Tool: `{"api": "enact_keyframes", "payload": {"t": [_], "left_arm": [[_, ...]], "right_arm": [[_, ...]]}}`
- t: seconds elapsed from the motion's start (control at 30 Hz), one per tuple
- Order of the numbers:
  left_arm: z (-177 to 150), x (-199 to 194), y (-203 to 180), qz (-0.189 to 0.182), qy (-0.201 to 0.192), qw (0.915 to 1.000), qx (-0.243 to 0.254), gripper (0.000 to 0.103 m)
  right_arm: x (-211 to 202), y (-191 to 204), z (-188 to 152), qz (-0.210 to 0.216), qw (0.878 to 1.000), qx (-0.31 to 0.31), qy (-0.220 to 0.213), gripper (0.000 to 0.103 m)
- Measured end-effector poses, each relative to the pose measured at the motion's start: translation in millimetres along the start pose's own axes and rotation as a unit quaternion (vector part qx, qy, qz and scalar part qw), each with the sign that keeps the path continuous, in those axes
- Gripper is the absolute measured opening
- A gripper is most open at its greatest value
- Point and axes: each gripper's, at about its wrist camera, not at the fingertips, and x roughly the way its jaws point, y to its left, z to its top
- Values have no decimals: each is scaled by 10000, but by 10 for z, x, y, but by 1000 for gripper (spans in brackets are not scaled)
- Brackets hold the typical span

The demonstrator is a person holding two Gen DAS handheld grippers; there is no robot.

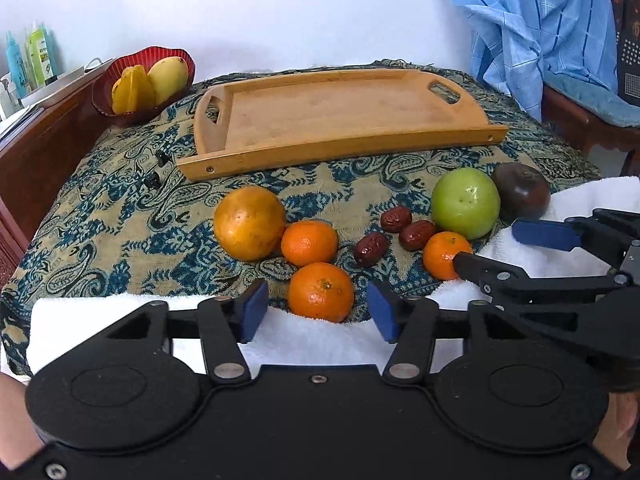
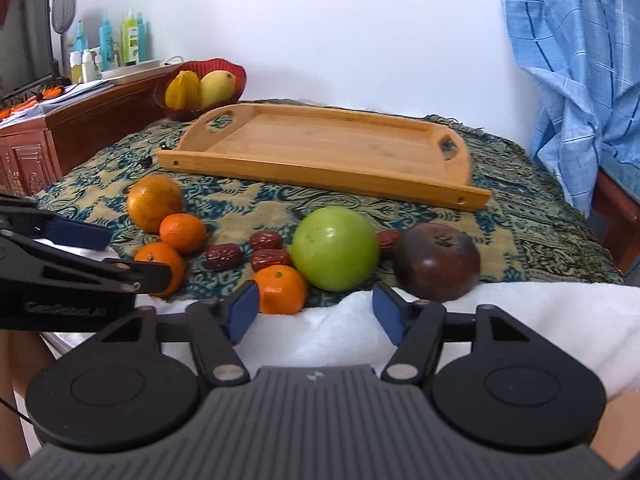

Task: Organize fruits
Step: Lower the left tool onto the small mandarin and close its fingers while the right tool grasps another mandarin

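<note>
An empty wooden tray (image 1: 400, 148) (image 2: 320, 170) lies at the back of the patterned cloth. In front of it lie a large orange (image 1: 249, 223) (image 2: 154, 202), three mandarins (image 1: 321, 292) (image 2: 280, 290), several red dates (image 1: 396, 219) (image 2: 224, 257), a green apple (image 1: 466, 203) (image 2: 335, 248) and a dark purple fruit (image 1: 522, 192) (image 2: 438, 262). My left gripper (image 1: 318, 310) is open and empty, just short of the nearest mandarin. My right gripper (image 2: 314, 306) is open and empty, just short of the green apple; it also shows in the left wrist view (image 1: 494, 246).
A red bowl (image 1: 105, 101) (image 2: 176, 114) with yellow fruit stands at the back left by a wooden cabinet (image 2: 52, 136) with bottles. A white towel (image 1: 100, 324) (image 2: 520, 320) lines the front edge. A blue shirt (image 1: 540, 28) hangs at the right.
</note>
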Motion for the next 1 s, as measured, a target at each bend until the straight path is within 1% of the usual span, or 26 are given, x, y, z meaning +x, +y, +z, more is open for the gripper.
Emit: {"api": "enact_keyframes", "payload": {"t": [0.07,0.13,0.2,0.23,0.27,0.47,0.53,0.6,0.7,0.87,1.0], "left_arm": [[-7,23,6,0,7,10000,8,46],[-11,65,23,-2,52,10000,-21,40],[-19,88,57,-73,97,9998,-135,35],[-20,98,75,-150,114,9996,-209,32],[-19,106,92,-202,132,9993,-274,32],[-25,134,101,-223,143,9993,-268,34],[-37,153,81,-197,174,9994,-233,38],[-54,190,77,-210,240,9992,-247,39],[-60,230,68,-189,253,9993,-224,39],[-39,282,97,-244,287,9987,-338,39],[-38,298,115,-289,284,9985,-361,39]], "right_arm": [[14,27,4,58,10000,-18,21,59],[36,45,14,151,9999,-1,73,53],[67,53,20,255,9995,57,159,44],[85,52,21,304,9993,98,202,43],[102,56,20,355,9990,144,234,42],[171,77,20,414,9983,251,322,42],[188,81,24,415,9982,263,336,42],[191,85,24,413,9983,250,337,42],[202,90,28,415,9983,225,347,43],[219,84,29,442,9981,241,360,43],[232,82,31,453,9980,249,368,47]]}}
